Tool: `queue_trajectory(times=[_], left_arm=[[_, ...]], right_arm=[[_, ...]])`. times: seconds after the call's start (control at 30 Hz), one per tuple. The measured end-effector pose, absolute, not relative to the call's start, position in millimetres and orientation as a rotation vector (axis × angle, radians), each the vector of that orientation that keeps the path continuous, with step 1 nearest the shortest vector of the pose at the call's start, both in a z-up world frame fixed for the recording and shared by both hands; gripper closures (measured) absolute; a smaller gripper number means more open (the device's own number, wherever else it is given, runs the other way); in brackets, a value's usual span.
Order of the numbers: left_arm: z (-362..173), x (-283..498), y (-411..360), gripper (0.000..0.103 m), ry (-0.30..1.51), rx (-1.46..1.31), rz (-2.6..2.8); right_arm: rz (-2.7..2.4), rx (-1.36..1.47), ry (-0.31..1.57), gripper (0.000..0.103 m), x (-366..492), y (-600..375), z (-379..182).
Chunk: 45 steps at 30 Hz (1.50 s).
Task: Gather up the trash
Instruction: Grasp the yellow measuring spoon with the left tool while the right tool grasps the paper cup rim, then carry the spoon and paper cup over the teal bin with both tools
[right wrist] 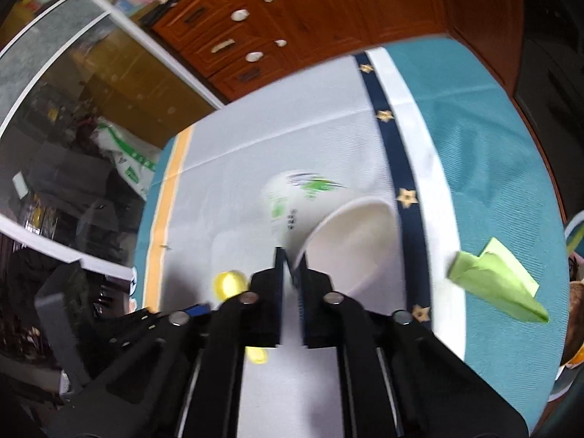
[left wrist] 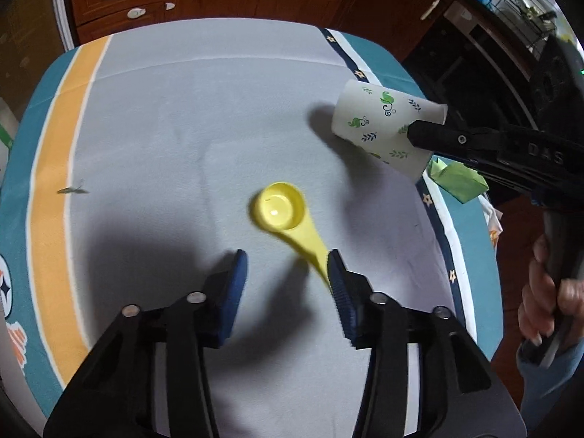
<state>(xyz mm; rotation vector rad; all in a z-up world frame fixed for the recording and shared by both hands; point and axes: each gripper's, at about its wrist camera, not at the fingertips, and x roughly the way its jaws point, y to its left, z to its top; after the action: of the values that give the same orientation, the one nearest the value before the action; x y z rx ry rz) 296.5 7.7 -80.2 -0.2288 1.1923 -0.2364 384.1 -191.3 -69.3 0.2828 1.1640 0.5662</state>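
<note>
Right tool (right wrist: 290, 255) pinched tight on the rim of the paper cup (right wrist: 328, 233); one finger sits inside the mouth, the other on the outer wall. From the left wrist view the same tool (left wrist: 414, 133) reaches in from the right edge, a hand (left wrist: 547, 299) wrapped round its handle.

Left tool (left wrist: 288, 270) about half open, blue pads apart. Handle of the yellow scoop (left wrist: 279, 206) touches the right-hand pad only; the other pad is clear of it, so no grip. Whether the scoop rests on the cloth or hangs off that pad, cannot tell.

Cup: white, printed with green and dark blue leaf sprigs, lying tilted on its side, mouth toward the right tool. It sits over the grey middle of the cloth on the counter (left wrist: 182, 109), close to the dark star-patterned stripe (right wrist: 383, 109). Scoop lies nearer the camera and left of the cup, well apart from it.

Folded green paper (right wrist: 496, 281) lies right of the cup, past the stripe on the teal border. Small dark scrap (left wrist: 73, 189) far left of the cup, by the orange band. Wooden drawers (right wrist: 255, 36) stand beyond the counter.
</note>
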Motion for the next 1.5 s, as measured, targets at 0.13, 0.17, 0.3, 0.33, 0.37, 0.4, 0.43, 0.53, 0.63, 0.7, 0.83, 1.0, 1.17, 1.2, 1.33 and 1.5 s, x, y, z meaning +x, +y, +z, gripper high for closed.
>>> queue_trajectory(times=[0.13,0.17,0.3,0.33,0.37,0.4,0.43,0.53,0.63,0.7,0.83,1.0,1.17,1.2,1.33,1.5], left_arm=[[-86.0,306.0,-8.3,0.055,1.197,-0.227,-0.238],[-85.4,307.7,-11.1,0.055,1.175,-0.211,-0.224],[-87.9,311.5,-23.7,0.090,1.141,-0.091,-0.191],[-87.8,309.9,-26.0,0.093,1.142,-0.096,-0.213],[-87.3,308.1,-27.4,0.098,1.144,-0.084,-0.221],[-87.5,306.6,-29.2,0.098,1.145,-0.061,-0.215],[-87.3,304.8,-30.4,0.098,1.143,-0.043,-0.212],[-86.4,301.4,-30.4,0.098,1.144,-0.027,-0.200],[-80.4,294.3,-26.2,0.098,1.127,0.004,-0.178],[-75.0,290.2,-27.5,0.098,1.117,0.009,-0.173],[-58.7,279.7,-36.5,0.098,1.078,0.034,-0.172],[-33.6,262.5,-55.4,0.098,1.019,0.087,-0.186],[-11.4,247.2,-79.3,0.098,0.983,0.133,-0.226],[-7.0,243.7,-85.5,0.098,0.976,0.145,-0.238],[6.4,238.0,-117.8,0.098,0.963,0.186,-0.298],[17.0,234.2,-181.1,0.098,0.961,0.272,-0.422]], right_arm=[[0.568,0.260,1.125,0.100,374.9,-191.4,-53.2],[0.564,0.251,1.125,0.100,373.8,-192.0,-51.8],[0.565,0.236,1.146,0.100,373.1,-193.5,-57.0],[0.568,0.238,1.152,0.100,374.4,-193.0,-59.6],[0.569,0.240,1.157,0.100,376.1,-192.3,-62.1],[0.568,0.240,1.160,0.100,377.1,-191.6,-64.5],[0.568,0.245,1.163,0.100,379.3,-190.6,-67.1],[0.553,0.257,1.152,0.100,382.0,-189.1,-69.2],[0.568,0.277,1.122,0.100,376.7,-190.1,-61.2],[0.569,0.282,1.105,0.100,372.3,-193.8,-53.2],[0.564,0.302,1.071,0.100,361.5,-207.6,-34.9],[0.551,0.318,1.025,0.100,340.5,-231.4,-11.4],[0.524,0.346,0.970,0.100,313.2,-268.0,9.7],[0.516,0.352,0.959,0.100,306.8,-276.5,12.3],[0.467,0.387,0.923,0.100,285.2,-321.0,20.0],[0.375,0.438,0.907,0.100,264.7,-382.8,14.3]])
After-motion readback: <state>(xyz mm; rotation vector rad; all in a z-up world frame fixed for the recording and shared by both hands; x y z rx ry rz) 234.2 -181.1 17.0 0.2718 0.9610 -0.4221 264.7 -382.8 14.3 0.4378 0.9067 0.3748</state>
